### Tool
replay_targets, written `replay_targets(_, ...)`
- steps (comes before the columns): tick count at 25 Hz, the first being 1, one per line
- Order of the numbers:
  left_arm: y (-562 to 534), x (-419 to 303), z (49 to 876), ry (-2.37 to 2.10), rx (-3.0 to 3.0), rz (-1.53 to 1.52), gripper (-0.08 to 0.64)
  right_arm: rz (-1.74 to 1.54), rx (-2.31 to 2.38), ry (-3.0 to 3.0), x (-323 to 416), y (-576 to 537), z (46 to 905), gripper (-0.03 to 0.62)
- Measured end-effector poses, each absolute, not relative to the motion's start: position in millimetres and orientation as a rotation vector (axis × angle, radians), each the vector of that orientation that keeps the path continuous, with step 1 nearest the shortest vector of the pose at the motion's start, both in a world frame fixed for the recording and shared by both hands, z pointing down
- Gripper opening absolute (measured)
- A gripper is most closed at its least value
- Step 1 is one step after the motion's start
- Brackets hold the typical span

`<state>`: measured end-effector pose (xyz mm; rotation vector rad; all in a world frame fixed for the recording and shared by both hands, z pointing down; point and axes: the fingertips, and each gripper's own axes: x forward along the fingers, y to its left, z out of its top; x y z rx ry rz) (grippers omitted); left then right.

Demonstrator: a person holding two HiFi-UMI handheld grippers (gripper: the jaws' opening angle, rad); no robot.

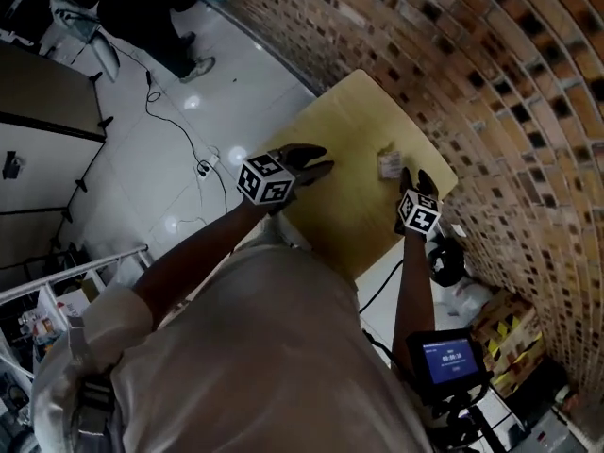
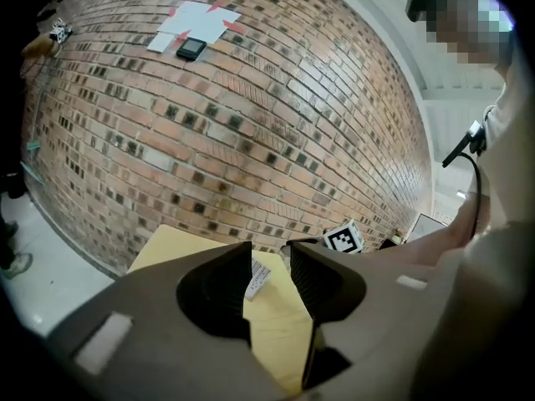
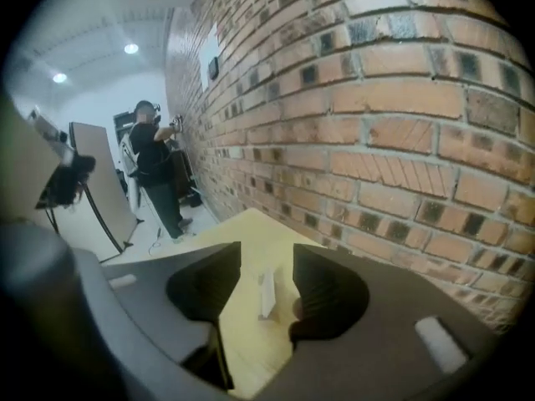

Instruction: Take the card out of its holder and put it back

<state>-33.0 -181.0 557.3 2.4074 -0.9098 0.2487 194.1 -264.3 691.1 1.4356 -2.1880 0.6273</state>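
right gripper [image 3: 267,253] released, jaws apart and empty. the card [image 3: 267,292] stands on the tabletop [image 3: 261,228] just ahead, in line with the gap, untouched. left gripper [image 2: 271,249] likewise open, empty.

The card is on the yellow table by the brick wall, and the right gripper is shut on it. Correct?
No: the right gripper is open, its jaws apart and clear of the card; the right gripper view shows this.
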Motion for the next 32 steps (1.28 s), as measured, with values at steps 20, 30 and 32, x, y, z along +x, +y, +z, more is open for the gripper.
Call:
replay_targets(20,-227.8,-60.5,542.4,-0.705,2.516,0.154,0.161,0.510,1.800,-2.201,189.9,-192.9,544.1,0.120)
replay_targets(30,-211.5,-154.0,561.9,-0.682,2.521,0.156,0.158,0.579,1.934,-2.086,142.5,-123.9,564.0,0.118)
replay_targets(32,-206.7,-165.1,569.4,-0.668,2.515,0.162,0.156,0.623,1.963,-2.035,139.3,-107.6,579.6,0.118)
